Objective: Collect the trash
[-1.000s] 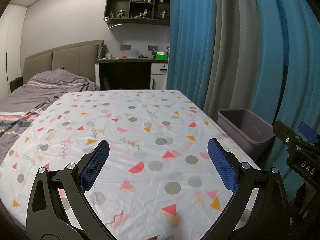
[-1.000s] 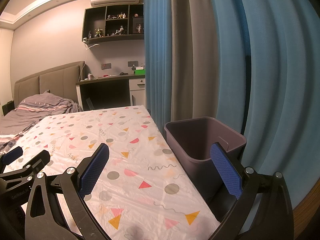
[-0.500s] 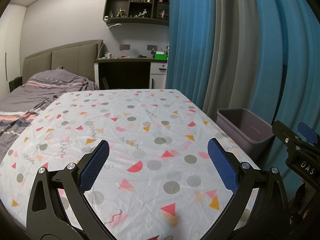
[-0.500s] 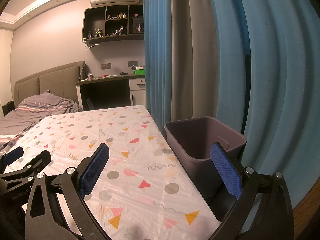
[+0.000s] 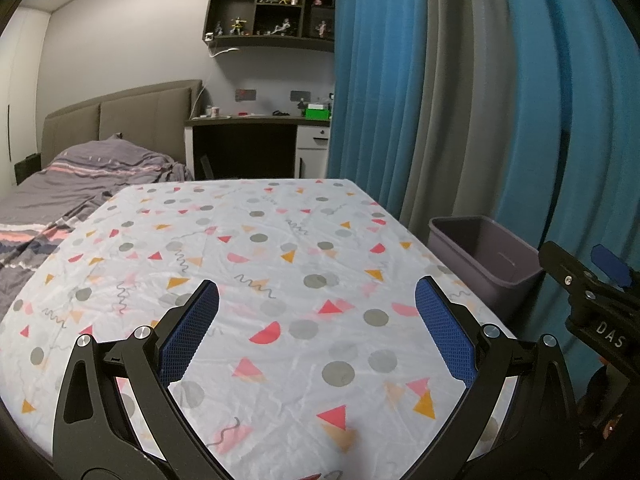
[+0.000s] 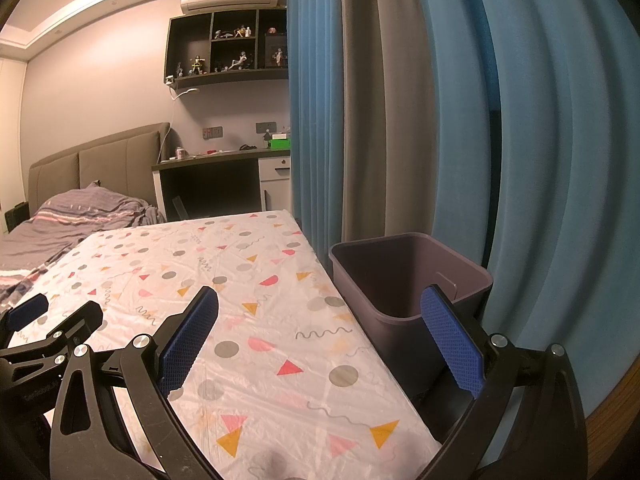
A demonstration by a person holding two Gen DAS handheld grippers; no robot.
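Oddly, no trash shows on the patterned counter point(image 5: 280, 264) — how it would handle or where to grip can't be judged; the bin point(image 6: 404, 280) stands just beside the counter's edge, left tool point(image 5: 316, 328) and right tool point(image 6: 320, 332) both spread wide, empty

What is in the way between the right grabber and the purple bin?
Nothing visible. The right gripper is open and empty above the table edge, and the bin stands just beyond it beside the table, top open. No trash shows on the table in either view.
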